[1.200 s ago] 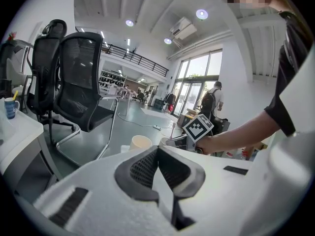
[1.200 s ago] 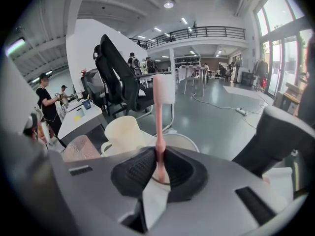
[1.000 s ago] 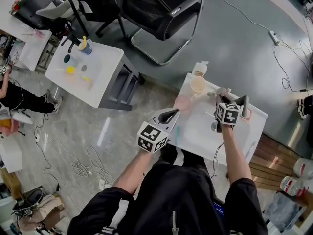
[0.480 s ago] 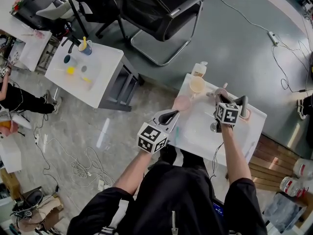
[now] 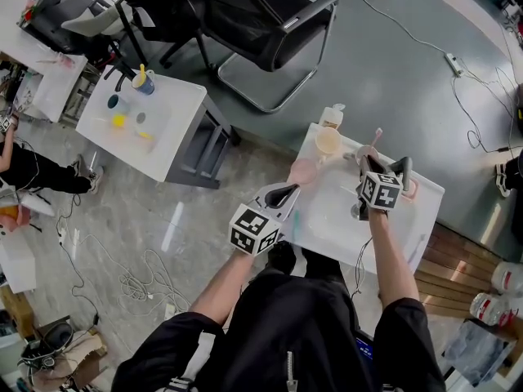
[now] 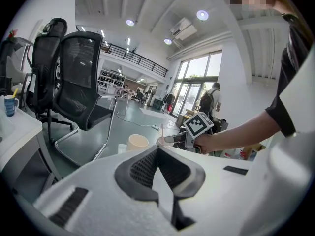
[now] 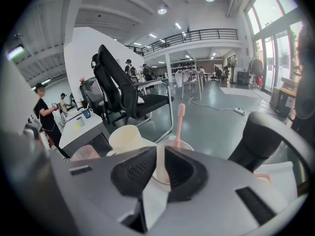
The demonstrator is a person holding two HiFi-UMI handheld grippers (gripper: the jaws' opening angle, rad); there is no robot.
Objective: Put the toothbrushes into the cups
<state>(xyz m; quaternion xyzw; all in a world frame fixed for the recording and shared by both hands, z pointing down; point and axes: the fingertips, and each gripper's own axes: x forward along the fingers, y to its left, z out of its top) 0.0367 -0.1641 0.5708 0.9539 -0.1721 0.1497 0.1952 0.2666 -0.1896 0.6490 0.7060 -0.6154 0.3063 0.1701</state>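
The pink toothbrush [image 7: 180,119] stood upright in the clear cup [image 7: 188,145] at the bench's [image 5: 331,219] far edge. The right claw [image 7: 160,156], just narrowing, gaped slightly, gripping nothing. The left claw [image 6: 158,150] was closed, empty.

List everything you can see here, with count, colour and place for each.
Table: one, white, before the person.
Cream cup: one, cream, table's far edge.
Pink cup: one, pink, table's left edge.
Pale cup: one, whitish, right of the cream cup.
Pink toothbrush: one, pink, standing in the pale cup.
Bottle: one, whitish, table's far corner.
Office chair: one, black, on the floor beyond.
Side table: one, white, far left.
Left gripper: one, grey, jaws shut, empty.
Right gripper: one, grey, jaws slightly apart, just closed a little, nothing between them.
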